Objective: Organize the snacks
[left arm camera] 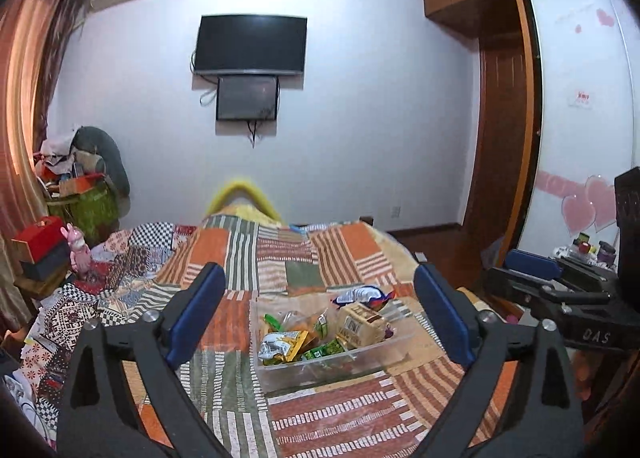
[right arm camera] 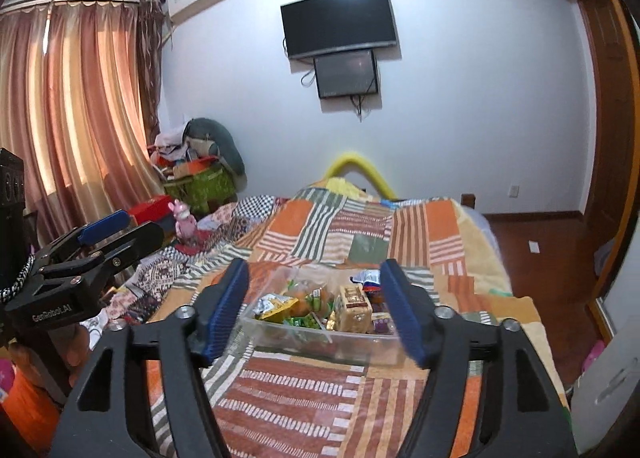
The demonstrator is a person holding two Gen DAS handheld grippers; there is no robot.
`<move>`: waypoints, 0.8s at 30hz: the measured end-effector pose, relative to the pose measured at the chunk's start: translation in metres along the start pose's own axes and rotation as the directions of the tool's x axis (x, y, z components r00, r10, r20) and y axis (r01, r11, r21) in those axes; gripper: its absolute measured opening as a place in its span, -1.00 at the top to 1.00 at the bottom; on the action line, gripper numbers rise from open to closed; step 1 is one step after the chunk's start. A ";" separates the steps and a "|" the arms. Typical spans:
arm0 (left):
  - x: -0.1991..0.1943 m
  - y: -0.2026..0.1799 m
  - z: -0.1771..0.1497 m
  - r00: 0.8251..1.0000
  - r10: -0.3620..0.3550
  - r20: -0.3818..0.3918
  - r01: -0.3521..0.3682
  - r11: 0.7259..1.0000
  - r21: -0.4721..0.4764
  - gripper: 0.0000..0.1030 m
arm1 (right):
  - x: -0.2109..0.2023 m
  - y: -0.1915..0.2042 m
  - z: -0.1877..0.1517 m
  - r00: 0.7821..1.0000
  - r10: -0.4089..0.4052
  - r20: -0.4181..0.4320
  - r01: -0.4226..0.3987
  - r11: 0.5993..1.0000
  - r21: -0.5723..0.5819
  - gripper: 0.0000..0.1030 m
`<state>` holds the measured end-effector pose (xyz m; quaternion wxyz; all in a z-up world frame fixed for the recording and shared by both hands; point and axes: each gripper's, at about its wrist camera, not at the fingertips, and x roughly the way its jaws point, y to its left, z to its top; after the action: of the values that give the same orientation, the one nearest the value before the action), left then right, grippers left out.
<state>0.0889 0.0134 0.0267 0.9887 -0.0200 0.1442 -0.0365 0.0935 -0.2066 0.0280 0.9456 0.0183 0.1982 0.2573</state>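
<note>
A clear plastic bin [left arm camera: 344, 368] sits on the patchwork bed quilt [left arm camera: 248, 254]. It holds a tan cracker packet [left arm camera: 360, 324], a silver-and-yellow packet [left arm camera: 282, 344], small green packets [left arm camera: 324, 350] and a bag of orange snacks [left arm camera: 300, 324]. A blue-and-white wrapper [left arm camera: 360, 294] lies at the bin's far edge. My left gripper [left arm camera: 318, 278] hangs above the bin, jaws wide open and empty. My right gripper [right arm camera: 315, 270] is also open and empty, raised over the same bin [right arm camera: 320, 342] and tan packet [right arm camera: 354, 310]. Each gripper shows at the side of the other's view.
A pink toy [left arm camera: 78, 250] and a red box [left arm camera: 40, 238] lie at the bed's left side. A green basket of clutter [right arm camera: 200, 181] stands by the curtain [right arm camera: 72, 97]. A wooden wardrobe [left arm camera: 504, 97] and bare floor [right arm camera: 532, 234] are on the right. A TV [left arm camera: 250, 43] hangs on the far wall.
</note>
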 end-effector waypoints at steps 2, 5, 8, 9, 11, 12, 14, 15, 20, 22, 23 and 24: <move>-0.008 -0.002 -0.001 1.000 -0.008 0.014 0.008 1.000 -0.003 -0.96 | -0.006 0.004 -0.002 1.000 -0.012 0.023 0.012 1.000 -0.002 -0.51; -0.017 -0.005 -0.004 1.000 -0.011 0.026 0.011 1.000 -0.002 -0.99 | -0.010 0.006 -0.003 0.998 -0.028 0.050 0.028 1.000 0.004 -0.67; -0.023 -0.006 -0.005 0.999 -0.010 0.032 0.010 1.000 -0.005 -1.00 | -0.012 0.009 -0.003 0.997 -0.040 0.067 0.040 0.999 0.005 -0.79; -0.024 -0.006 -0.006 0.999 -0.013 0.033 0.013 1.000 -0.008 -1.00 | -0.013 0.009 -0.003 0.996 -0.045 0.073 0.045 0.999 0.006 -0.88; -0.027 -0.006 -0.007 0.999 -0.017 0.035 0.018 1.000 -0.016 -1.00 | -0.013 0.011 -0.002 0.994 -0.059 0.089 0.058 0.998 0.006 -0.99; -0.029 -0.007 -0.008 0.999 -0.017 0.037 0.018 1.000 -0.018 -1.00 | -0.017 0.013 -0.004 0.994 -0.062 0.095 0.062 0.998 0.005 -1.00; -0.031 -0.007 -0.009 0.999 -0.016 0.040 0.017 1.000 -0.018 -1.00 | -0.017 0.012 -0.004 0.993 -0.062 0.098 0.062 0.998 0.003 -1.00; -0.032 -0.008 -0.010 0.999 -0.014 0.042 0.015 1.000 -0.015 -1.00 | -0.019 0.013 -0.005 0.993 -0.061 0.098 0.061 0.998 0.005 -1.00; -0.036 -0.010 -0.012 0.999 -0.007 0.052 0.008 1.000 -0.006 -1.00 | -0.020 0.014 -0.007 0.993 -0.067 0.093 0.067 0.998 0.003 -1.00; -0.037 -0.012 -0.013 0.999 -0.010 0.054 0.010 1.000 -0.006 -1.00 | -0.020 0.015 -0.007 0.993 -0.068 0.094 0.068 0.998 0.002 -1.00; -0.038 -0.012 -0.013 0.999 -0.010 0.054 0.010 1.000 -0.005 -1.00 | -0.020 0.015 -0.007 0.993 -0.068 0.094 0.068 0.998 0.001 -1.00; -0.038 -0.013 -0.013 0.998 -0.009 0.054 0.009 1.000 -0.004 -1.00 | -0.021 0.015 -0.008 0.993 -0.069 0.094 0.069 0.998 0.002 -1.00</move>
<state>0.0480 0.0031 0.0257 0.9920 -0.0239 0.1172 -0.0402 0.0672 -0.2042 0.0305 0.9622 0.0228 0.1539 0.2236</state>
